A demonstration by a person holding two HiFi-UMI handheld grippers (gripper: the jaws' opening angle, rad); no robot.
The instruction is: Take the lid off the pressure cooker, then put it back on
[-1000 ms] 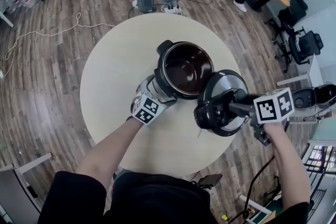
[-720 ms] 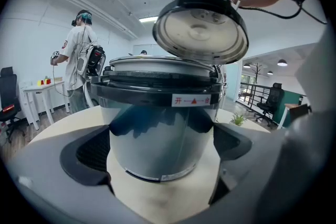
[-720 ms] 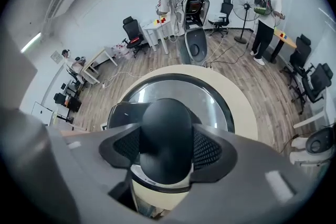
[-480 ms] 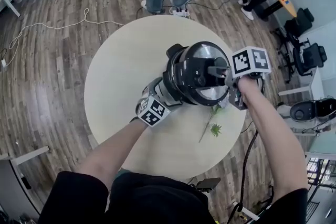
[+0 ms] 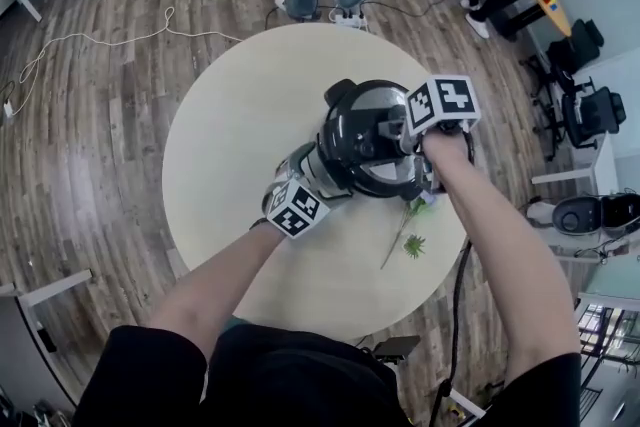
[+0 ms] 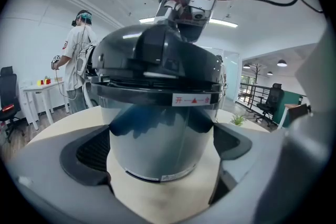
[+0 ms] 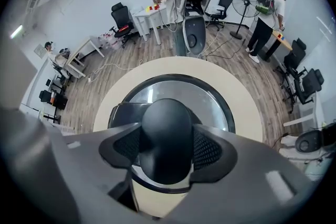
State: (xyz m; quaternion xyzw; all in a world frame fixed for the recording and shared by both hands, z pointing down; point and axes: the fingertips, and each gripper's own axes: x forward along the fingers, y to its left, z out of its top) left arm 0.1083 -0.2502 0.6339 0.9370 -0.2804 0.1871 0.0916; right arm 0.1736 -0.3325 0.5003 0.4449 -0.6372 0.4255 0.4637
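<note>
Pressure cooker is seen on the round table, set toward 2 o'clock from the table's middle in the head view. Its lid is laid over the opening, which is fully covered. In the left gripper view the lid's dark rim is seen level on the rim of the cooker's body, with a white strip bearing a red triangle on its front. Whether the lid is locked cannot be told.

The left gripper is brought in from 7 o'clock of the cooker. Its jaws are spread wide, and the ribbed pads are set against both sides of the steel body, low down near the base, so the body is clasped. The left marker cube is seen just behind.

The right gripper is pointed steeply down over the lid. Its jaws are about half open and closed on the black knob, which is pinched from both sides. The right marker cube is shown at 2 o'clock of the lid.

A green sprig is lying on the table at 5 o'clock of the cooker, near its base.
</note>
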